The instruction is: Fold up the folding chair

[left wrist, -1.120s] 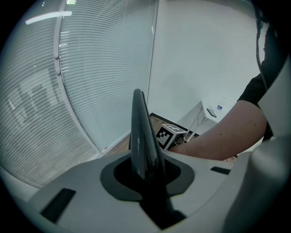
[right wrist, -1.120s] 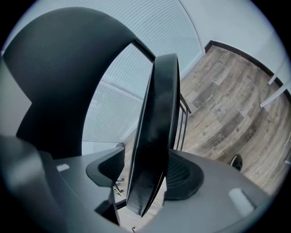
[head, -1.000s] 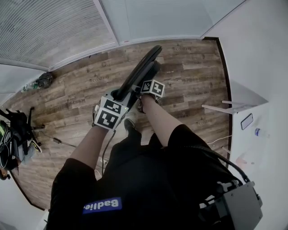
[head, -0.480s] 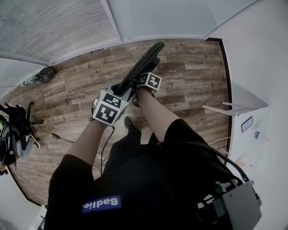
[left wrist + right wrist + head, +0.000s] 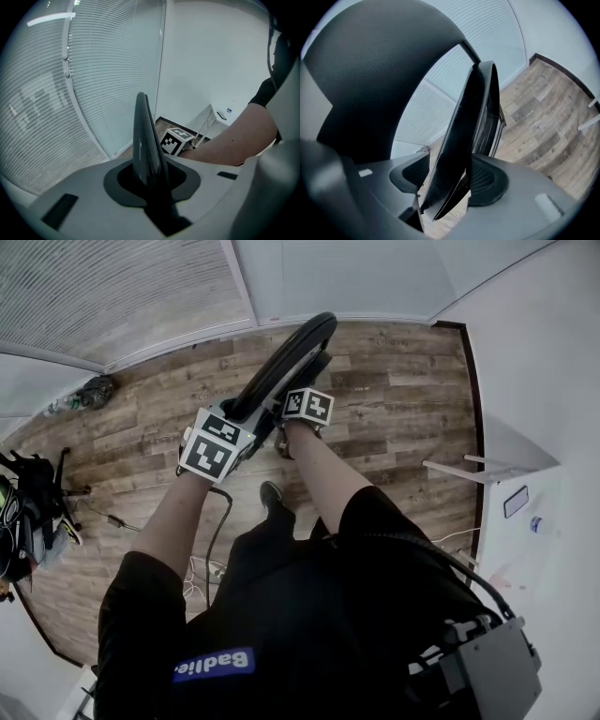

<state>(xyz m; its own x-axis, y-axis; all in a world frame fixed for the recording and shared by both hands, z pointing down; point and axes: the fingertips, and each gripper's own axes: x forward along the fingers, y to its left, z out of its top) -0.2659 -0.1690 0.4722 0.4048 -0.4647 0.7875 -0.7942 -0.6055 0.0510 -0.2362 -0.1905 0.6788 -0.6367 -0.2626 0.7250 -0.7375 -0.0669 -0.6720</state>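
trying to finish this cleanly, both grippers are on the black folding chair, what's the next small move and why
Probably squeeze the glossy black folding chair fully flat. The left gripper is clamped on its thin edge; the right gripper, jaws just closing further, grips the seat panel, and the frame behind it looks slightly apart.

In the head view the folding chair (image 5: 281, 367), the left hand-held gripper (image 5: 239, 430) and the right hand-held gripper (image 5: 291, 413) have shifted together toward 11 o'clock, nearer the window wall, and the right hand-held gripper's jaws have just been closing further, with the chair's panel between them.
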